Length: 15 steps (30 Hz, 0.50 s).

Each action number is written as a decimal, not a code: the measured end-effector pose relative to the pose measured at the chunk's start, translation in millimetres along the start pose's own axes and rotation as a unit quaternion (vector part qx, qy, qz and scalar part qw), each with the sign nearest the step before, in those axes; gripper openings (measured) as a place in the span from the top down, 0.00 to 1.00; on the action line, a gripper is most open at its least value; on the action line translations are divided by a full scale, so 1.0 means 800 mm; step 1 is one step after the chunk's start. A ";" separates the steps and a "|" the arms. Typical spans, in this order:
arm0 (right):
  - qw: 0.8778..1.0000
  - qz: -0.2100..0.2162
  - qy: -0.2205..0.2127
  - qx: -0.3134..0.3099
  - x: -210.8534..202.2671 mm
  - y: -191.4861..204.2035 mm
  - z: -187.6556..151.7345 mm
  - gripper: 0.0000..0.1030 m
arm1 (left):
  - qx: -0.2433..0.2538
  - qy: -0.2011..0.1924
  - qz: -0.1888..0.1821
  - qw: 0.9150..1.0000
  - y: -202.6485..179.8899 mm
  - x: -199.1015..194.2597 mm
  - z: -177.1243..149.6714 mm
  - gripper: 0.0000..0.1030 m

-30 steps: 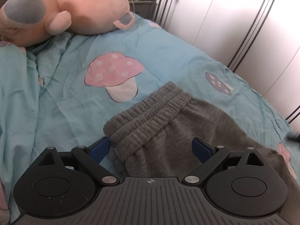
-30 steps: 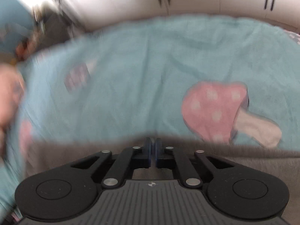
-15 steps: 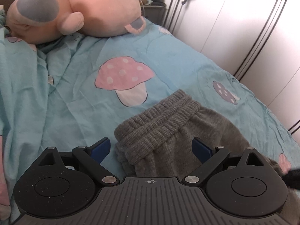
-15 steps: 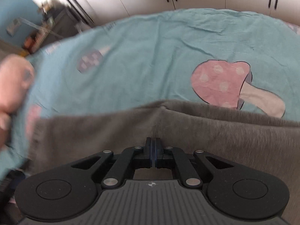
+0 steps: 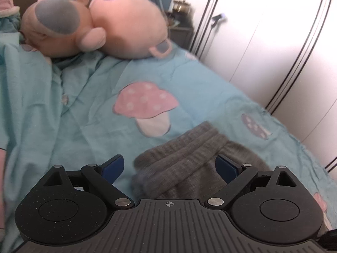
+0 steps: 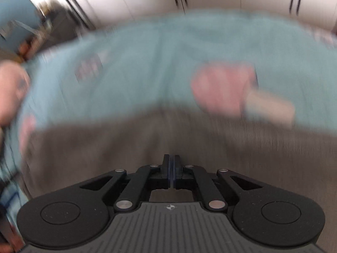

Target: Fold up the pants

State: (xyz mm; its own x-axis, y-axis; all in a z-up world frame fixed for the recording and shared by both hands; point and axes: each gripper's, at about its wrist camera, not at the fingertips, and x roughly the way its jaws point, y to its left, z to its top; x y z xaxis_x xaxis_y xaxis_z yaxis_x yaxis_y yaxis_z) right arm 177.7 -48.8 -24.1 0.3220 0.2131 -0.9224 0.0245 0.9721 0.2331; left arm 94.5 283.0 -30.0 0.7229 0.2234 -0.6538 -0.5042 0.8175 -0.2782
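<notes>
Grey knit pants lie on a light blue bedsheet, the ribbed waistband bunched toward me in the left wrist view. My left gripper is open and empty, its blue pads on either side of the waistband, above it. In the right wrist view the picture is blurred by motion. The grey pants spread flat under my right gripper, whose jaws are pressed together. I cannot tell whether cloth is pinched between them.
Two big pink plush toys lie at the head of the bed. White wardrobe doors stand close along the right side of the bed. The sheet has pink mushroom prints. A cluttered bedside stand stands in the far corner.
The left gripper has pulled back and tilted up, so the pants sit lower in its view and the plush toys loom larger. The right gripper is moving fast over the pants, still shut.
</notes>
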 end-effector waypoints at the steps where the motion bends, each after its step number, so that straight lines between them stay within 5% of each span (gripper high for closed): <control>1: 1.000 -0.005 0.003 0.002 0.012 -0.003 -0.002 0.99 | 0.008 -0.003 -0.004 1.000 -0.006 0.003 -0.002 0.06; 4: 0.999 -0.013 -0.037 0.015 0.038 -0.008 0.021 1.00 | 0.060 -0.009 0.001 0.998 -0.024 0.009 -0.010 0.06; 8: 0.978 -0.075 -0.187 0.048 0.011 -0.021 0.055 0.94 | 0.081 -0.046 0.016 0.996 -0.021 -0.003 -0.009 0.06; 10: 0.976 -0.005 -0.181 0.118 -0.014 -0.050 0.052 0.94 | 0.065 -0.070 0.012 0.995 -0.014 -0.012 -0.007 0.06; 13: 0.975 0.040 -0.188 0.114 -0.082 -0.084 0.019 0.79 | 0.069 -0.079 0.001 0.995 -0.020 -0.016 -0.008 0.06; 15: 0.979 0.004 -0.189 0.074 -0.137 -0.114 -0.014 0.52 | 0.098 -0.073 -0.007 0.992 -0.031 -0.015 -0.016 0.06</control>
State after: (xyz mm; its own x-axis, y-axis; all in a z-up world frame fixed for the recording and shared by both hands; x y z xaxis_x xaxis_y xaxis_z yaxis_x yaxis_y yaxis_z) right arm 129.4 -159.3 52.0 0.6497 0.1420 -0.7468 0.1482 0.9399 0.3077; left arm 92.3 253.1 -24.0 0.7973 0.2747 -0.5375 -0.4029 0.9053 -0.1349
